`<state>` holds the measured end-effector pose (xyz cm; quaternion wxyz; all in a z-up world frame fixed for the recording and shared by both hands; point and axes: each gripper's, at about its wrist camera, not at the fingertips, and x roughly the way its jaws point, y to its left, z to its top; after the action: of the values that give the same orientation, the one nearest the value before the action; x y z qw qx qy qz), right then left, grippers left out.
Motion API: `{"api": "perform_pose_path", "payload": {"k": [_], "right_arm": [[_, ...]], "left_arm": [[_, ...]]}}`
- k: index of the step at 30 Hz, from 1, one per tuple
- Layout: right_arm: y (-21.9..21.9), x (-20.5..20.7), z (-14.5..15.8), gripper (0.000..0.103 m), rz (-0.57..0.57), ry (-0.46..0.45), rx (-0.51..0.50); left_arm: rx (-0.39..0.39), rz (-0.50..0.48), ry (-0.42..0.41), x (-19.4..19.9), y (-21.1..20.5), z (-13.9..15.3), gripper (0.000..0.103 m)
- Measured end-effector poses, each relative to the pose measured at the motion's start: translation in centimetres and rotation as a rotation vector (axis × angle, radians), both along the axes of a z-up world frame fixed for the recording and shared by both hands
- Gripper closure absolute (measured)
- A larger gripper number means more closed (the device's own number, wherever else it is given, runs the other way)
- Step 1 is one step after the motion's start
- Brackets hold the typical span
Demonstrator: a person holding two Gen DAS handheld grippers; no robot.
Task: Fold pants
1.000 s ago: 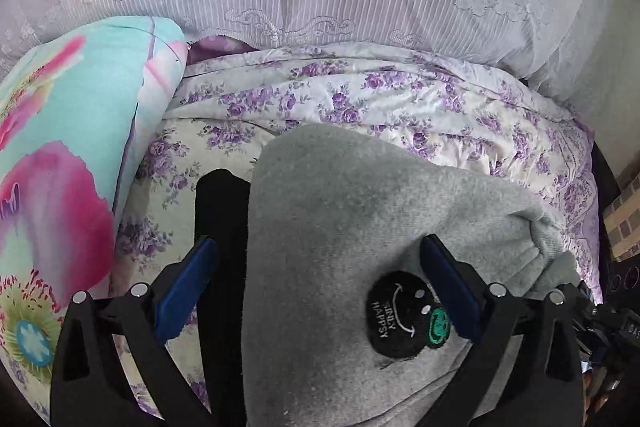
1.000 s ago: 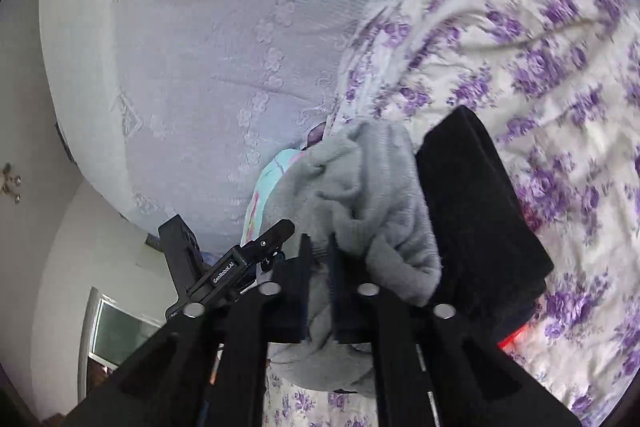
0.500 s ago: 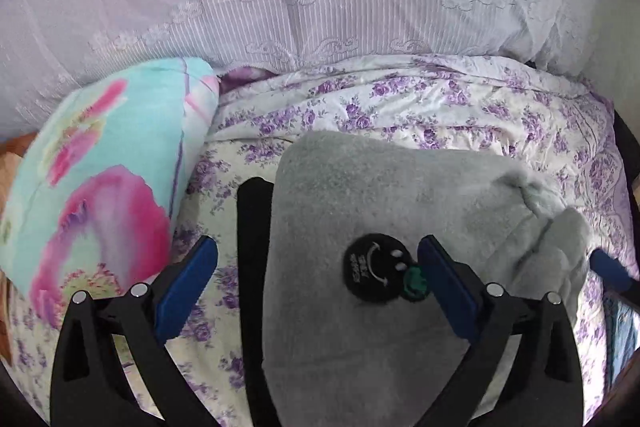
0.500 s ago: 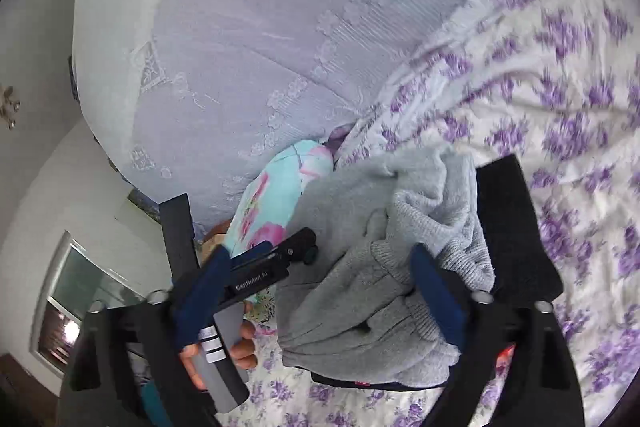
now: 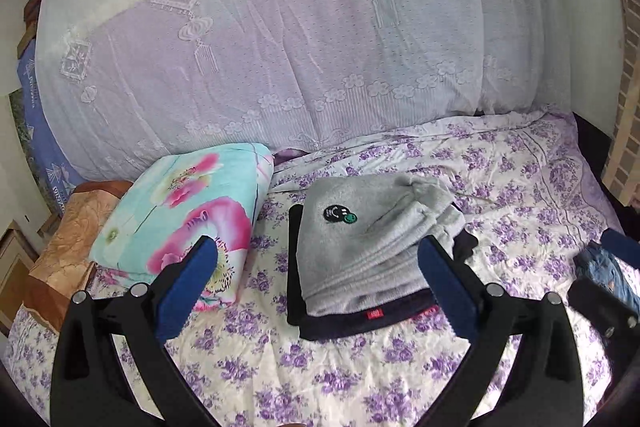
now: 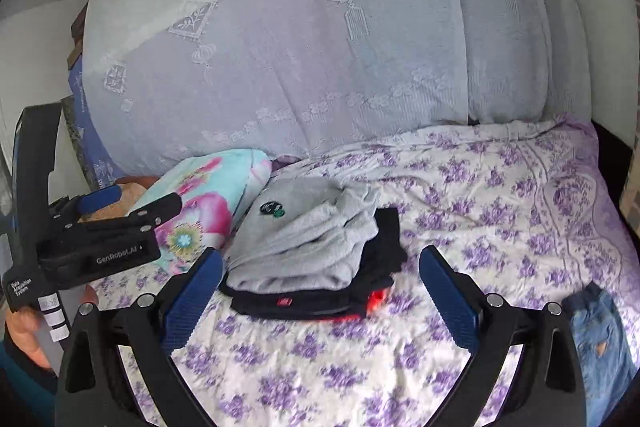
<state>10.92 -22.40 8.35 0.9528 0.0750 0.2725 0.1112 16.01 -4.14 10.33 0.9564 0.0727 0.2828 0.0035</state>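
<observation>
With both jaws wide and empty, we hold the left gripper (image 5: 316, 275) and right gripper (image 6: 320, 283) short of the folded grey fleece pants (image 5: 372, 227) — stacked on a folded black garment (image 5: 360, 323) on the purple-flowered bedsheet (image 5: 520, 187). Fold looks finished; next — probably the crumpled blue jeans (image 6: 600, 331), needing a reach right.

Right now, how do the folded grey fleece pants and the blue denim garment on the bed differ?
The folded grey fleece pants lie neatly stacked on a dark folded garment near the floral pillow; the blue denim garment lies directly on the floral bedsheet, apart at the right edge. The grey pants carry a round black patch; the denim is rumpled. Neither is gripped.
</observation>
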Motion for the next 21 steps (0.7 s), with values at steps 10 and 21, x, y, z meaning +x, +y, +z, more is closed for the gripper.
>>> {"api": "perform_pose_path", "payload": {"k": [10, 21], "right_arm": [[-0.9, -9.6, -0.3, 0.004, 0.086, 0.048, 0.044], [-0.5, -13.8, 1.5, 0.004, -0.082, -0.004, -0.098]], "left_arm": [[-0.044, 0.038, 0.037, -10.9, -1.9, 2.0, 0.005], [-0.055, -0.005, 0.05, -13.4, -3.5, 3.0, 0.005]]}}
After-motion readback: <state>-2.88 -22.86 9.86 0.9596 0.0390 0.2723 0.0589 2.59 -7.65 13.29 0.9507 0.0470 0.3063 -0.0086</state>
